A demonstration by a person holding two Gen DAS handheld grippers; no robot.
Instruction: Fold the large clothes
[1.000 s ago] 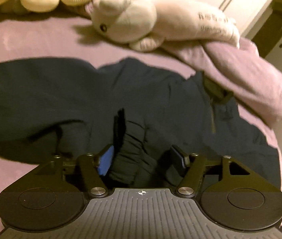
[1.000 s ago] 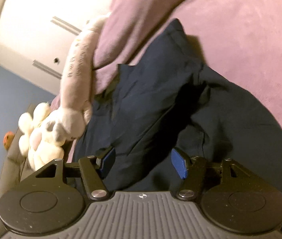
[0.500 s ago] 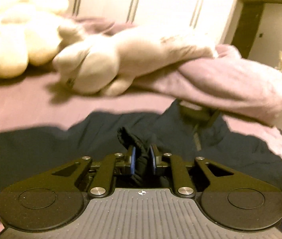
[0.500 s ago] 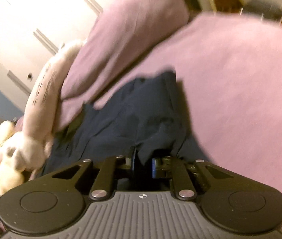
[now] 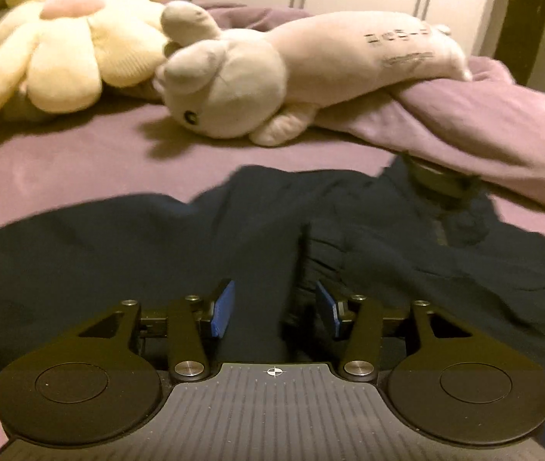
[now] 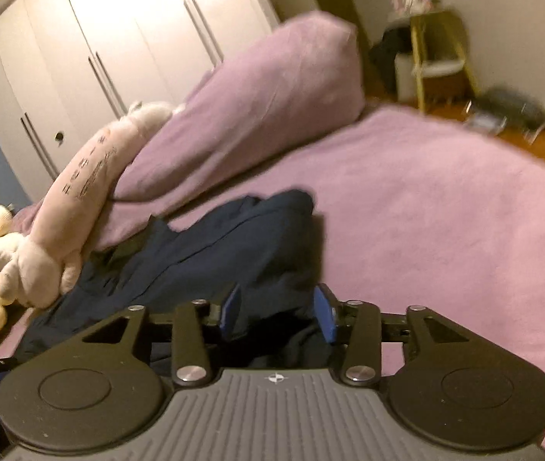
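The dark garment (image 5: 368, 238) lay spread on the purple bed (image 5: 80, 169), one piece, reaching between the fingers of both grippers. Two soft toys (image 5: 291, 77) and one pillow (image 6: 265, 115) sat beyond the fingers. Half a second before, both pairs pinched cloth nearly shut; now the left gripper (image 5: 274, 309) and right gripper (image 6: 278, 313) were opening, pads clear of the fabric.

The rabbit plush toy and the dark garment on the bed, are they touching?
Apart. The left wrist view shows a bare strip of purple sheet between the rabbit plush toy and the dark garment.
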